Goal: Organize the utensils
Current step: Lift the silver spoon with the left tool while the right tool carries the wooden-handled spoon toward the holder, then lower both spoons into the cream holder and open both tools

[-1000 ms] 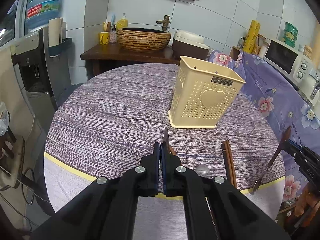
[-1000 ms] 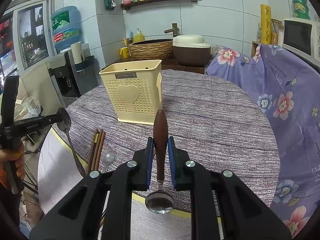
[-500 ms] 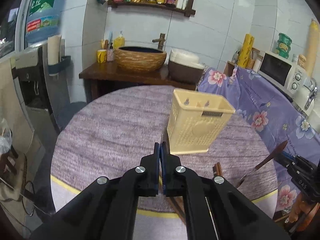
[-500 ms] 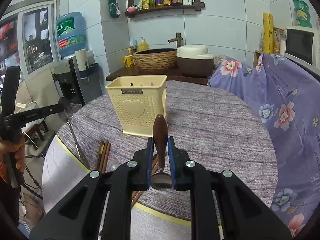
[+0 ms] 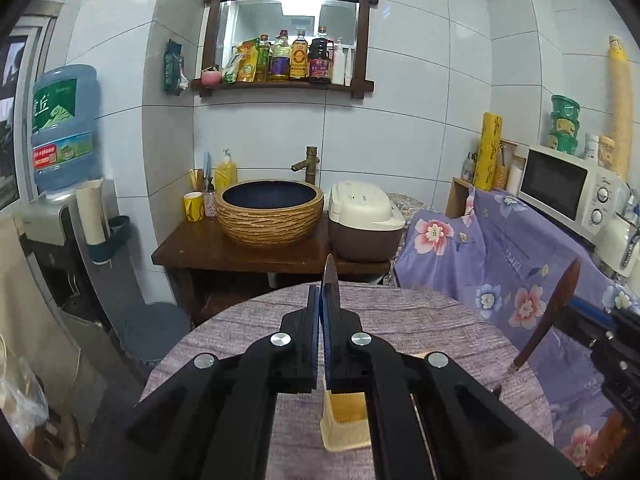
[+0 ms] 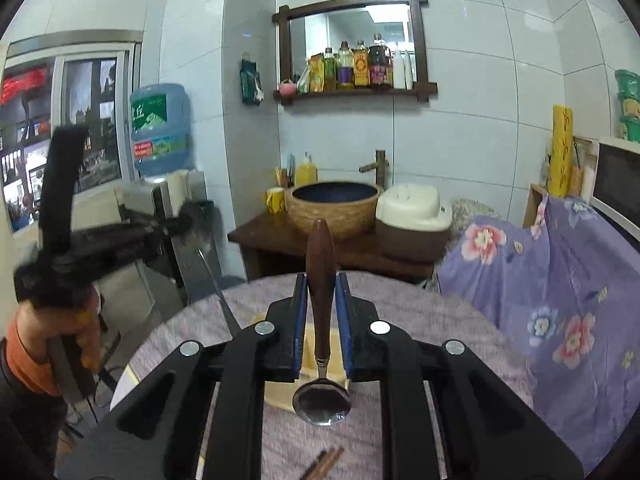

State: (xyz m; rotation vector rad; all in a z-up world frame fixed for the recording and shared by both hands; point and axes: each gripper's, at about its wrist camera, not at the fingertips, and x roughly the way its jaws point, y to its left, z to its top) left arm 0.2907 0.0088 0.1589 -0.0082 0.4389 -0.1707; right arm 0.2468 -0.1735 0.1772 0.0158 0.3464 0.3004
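My left gripper (image 5: 321, 304) is shut on a metal spoon (image 5: 330, 280), held edge-on, its bowl sticking up past the fingertips. The cream utensil holder (image 5: 346, 426) stands on the table directly below, mostly hidden by the fingers. My right gripper (image 6: 321, 300) is shut on a wooden-handled spoon (image 6: 320, 272), handle up and metal bowl (image 6: 322, 400) hanging down over the holder (image 6: 310, 350). The right gripper's spoon also shows in the left wrist view (image 5: 548, 316). The left gripper and its spoon show blurred in the right wrist view (image 6: 192, 224).
The round table (image 5: 420, 320) has a purple woven cloth. Brown chopsticks (image 6: 326, 460) lie on it near the front. Behind are a wooden stand with basin sink (image 5: 269, 212), a rice cooker (image 5: 364, 220), a water dispenser (image 5: 64, 132) and a microwave (image 5: 568, 184).
Both grippers have risen and tilted up, each with its spoon. The holder has dropped from the middle of each view to beneath the fingers.
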